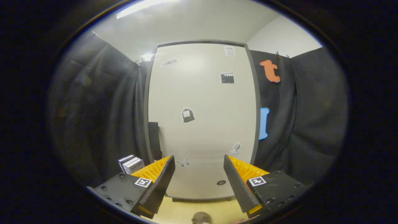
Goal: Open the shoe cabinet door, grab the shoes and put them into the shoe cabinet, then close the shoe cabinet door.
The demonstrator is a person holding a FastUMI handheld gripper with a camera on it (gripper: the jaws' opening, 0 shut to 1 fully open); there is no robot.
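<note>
Between the spread fingers of the claw (199, 183), which is gaping and gripping nothing, a shoe (201, 217) is showing on the floor (183, 211) just below. Beyond, the cabinet (202, 124) is standing with its door shut, stickers dotting it, and boxes (130, 164) are sitting beside it. Every step appears to be still waiting: opening, loading, closing.
</note>
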